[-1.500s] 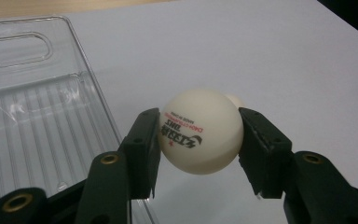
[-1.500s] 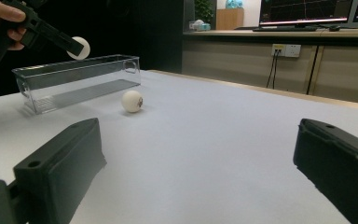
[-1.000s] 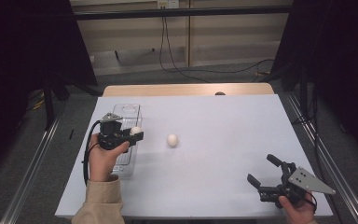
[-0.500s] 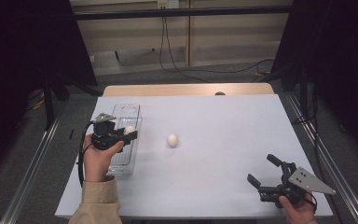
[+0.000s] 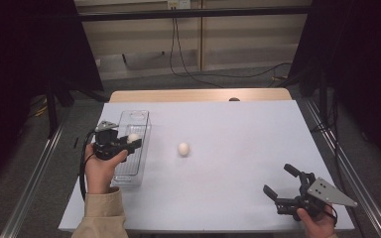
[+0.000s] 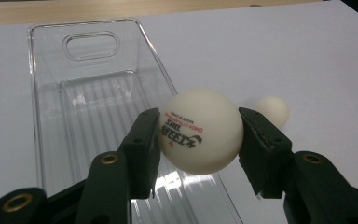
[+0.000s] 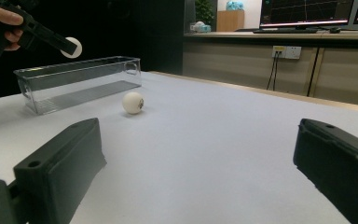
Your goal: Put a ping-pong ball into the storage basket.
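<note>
A white table tennis ball (image 6: 199, 131) with red and black print sits between the pads of my left gripper (image 6: 199, 135), which is shut on it. I hold it above the clear plastic bin (image 5: 138, 126) at the table's left; the ball (image 5: 133, 138) hangs over the bin's middle. From the right gripper view, that held ball (image 7: 71, 47) floats above the bin (image 7: 42, 84). A second white ball (image 5: 183, 148) lies on the table to the right of the bin, also seen as a ball (image 7: 133, 102) on the white surface. My right gripper (image 5: 281, 182) rests open near the front right corner.
The white tabletop (image 5: 238, 129) has a wooden strip (image 5: 198, 95) along its far edge. The bin has a handle cutout (image 6: 91, 45) at its far end. Metal rails (image 5: 34, 173) run along both sides of the table.
My left gripper has carried the ball leftward, from beside the bin's right wall to above the bin. The right gripper and the loose ball have stayed put.
</note>
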The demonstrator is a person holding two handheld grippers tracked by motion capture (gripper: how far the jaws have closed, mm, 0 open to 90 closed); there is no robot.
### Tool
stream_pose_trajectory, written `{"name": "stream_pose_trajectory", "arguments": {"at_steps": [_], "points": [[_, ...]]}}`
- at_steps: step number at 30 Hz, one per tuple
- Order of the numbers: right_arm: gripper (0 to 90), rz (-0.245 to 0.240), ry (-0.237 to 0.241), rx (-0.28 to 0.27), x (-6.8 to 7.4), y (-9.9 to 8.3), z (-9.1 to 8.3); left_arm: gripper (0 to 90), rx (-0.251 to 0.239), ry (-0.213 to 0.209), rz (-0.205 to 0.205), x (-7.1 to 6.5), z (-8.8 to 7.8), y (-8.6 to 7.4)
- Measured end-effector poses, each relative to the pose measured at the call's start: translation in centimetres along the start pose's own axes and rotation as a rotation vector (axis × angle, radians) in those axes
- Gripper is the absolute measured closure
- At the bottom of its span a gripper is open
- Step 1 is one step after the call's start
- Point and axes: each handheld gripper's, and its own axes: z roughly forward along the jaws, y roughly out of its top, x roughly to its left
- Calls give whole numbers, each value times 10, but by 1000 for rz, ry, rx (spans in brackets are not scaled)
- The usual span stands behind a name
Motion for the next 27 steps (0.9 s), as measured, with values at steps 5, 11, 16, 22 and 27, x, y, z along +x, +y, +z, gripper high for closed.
{"name": "stream_pose_trajectory", "arguments": {"at_steps": [5,11,16,22,27], "points": [[8,-1,1,-1,0,0,0,511,-1,14,1,2,0,-1],[8,0,0,-2,0,0,0,511,8,28,6,5,0,-3],[8,0,3,-3,0,0,0,511,10,40,10,5,0,-3],[8,-1,4,-1,-1,0,0,510,8,51,11,6,1,-3],[8,-2,2,-2,-1,0,0,506,7,61,10,7,2,-4]]}}
